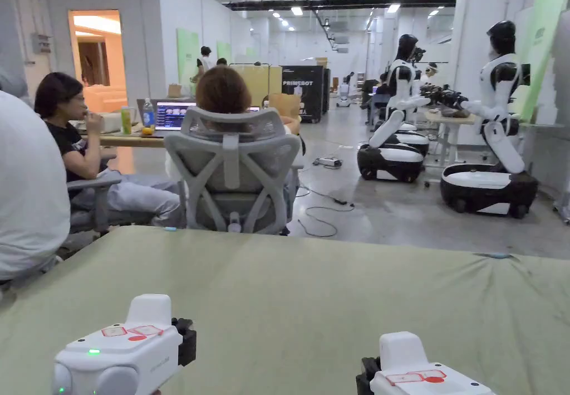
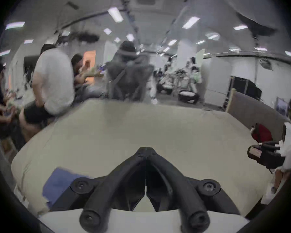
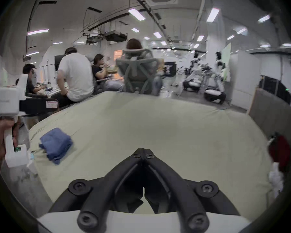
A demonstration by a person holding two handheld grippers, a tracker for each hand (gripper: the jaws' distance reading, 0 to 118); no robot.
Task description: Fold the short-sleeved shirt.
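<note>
Left gripper view: motion-blurred throughout; the blue shirt [image 2: 57, 184] is partly hidden behind the left gripper [image 2: 146, 152]. Head view: both grippers are cut off by the bottom edge. Right gripper view: a red cloth [image 3: 280, 154] is cropped at the lens rim.

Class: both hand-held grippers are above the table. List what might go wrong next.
1. Both the left hand-held gripper and the right hand-held gripper are shut and empty; closed jaws may push cloth, not grasp it.
2. The blue garment lies bunched near the table edge; a nudge might drop it.
</note>
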